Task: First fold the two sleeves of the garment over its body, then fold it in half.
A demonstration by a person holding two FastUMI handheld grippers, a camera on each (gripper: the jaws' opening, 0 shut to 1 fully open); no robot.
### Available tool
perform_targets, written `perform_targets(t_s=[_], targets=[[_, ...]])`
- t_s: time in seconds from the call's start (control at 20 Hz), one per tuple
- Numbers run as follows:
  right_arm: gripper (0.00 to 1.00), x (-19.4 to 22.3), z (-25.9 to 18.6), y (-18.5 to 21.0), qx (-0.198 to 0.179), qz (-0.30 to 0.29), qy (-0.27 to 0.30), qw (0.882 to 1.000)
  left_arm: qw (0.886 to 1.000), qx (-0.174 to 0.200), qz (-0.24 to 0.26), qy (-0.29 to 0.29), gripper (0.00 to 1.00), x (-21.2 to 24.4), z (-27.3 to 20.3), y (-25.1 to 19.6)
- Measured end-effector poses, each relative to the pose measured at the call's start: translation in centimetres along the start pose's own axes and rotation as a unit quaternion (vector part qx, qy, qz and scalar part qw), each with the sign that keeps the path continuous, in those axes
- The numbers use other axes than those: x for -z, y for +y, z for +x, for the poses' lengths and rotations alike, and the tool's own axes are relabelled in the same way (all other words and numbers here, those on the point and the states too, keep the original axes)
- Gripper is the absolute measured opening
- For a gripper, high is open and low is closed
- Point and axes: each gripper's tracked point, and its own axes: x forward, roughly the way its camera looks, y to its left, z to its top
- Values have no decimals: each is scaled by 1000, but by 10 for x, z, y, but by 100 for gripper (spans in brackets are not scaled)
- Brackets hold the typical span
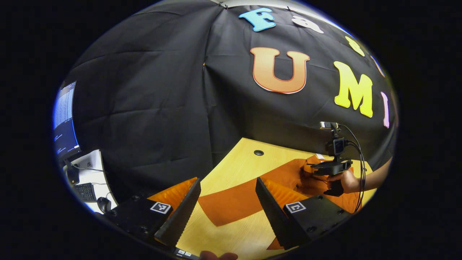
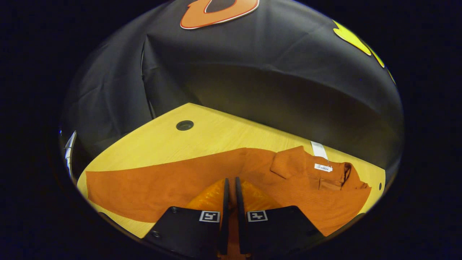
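An orange long-sleeved garment (image 2: 162, 184) lies flat on the wooden table (image 2: 216, 137), its collar (image 2: 306, 166) with a white label toward the right. One sleeve (image 1: 231, 206) stretches out across the table. My right gripper (image 2: 231, 179) is shut, with a fold of the orange fabric pinched between its fingers near the garment's middle. In the left gripper view that right gripper (image 1: 330, 169) sits low on the garment, held by a hand (image 1: 346, 180). My left gripper (image 1: 227, 180) is open above the sleeve and bare table, with nothing between its fingers.
A round cable hole (image 1: 258, 152) sits in the table near its far edge. Beyond the table's left end a side desk carries a monitor (image 1: 63, 119), a keyboard (image 1: 86, 191) and a mouse (image 1: 104, 204). Black cloth walls close in behind the table.
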Motion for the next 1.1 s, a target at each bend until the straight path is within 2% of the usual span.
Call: perform_targets(t_s=[0.1,0.25,0.3,0.4,0.45,0.55,0.7,0.85,1.1], targets=[[27,-10,-4,12,-12,-6,-11,1000,1000,-1,-2,2,99,3,6,-1],[75,-17,-13,14,-18,-17,-22,999,1000,0,-8,4,99,5,11,-3],[75,-20,-18,17,-23,-13,-26,999,1000,0,-9,6,99,10,13,-3],[84,-27,-31,15,-24,-9,-33,999,1000,-5,-16,12,99,18,17,2],[93,-30,-42,11,-23,-9,-40,999,1000,-8,-22,16,99,23,20,5],[93,-36,-66,3,-20,-11,-51,998,999,-18,-29,29,99,42,30,16],[93,-40,-112,2,-35,-21,-69,997,997,-23,-38,56,98,75,42,26],[93,-32,-163,3,-46,-29,-79,995,992,-22,-65,104,97,117,59,28],[92,-2,-229,-14,-29,-17,-74,997,983,-49,-98,145,99,152,82,30]])
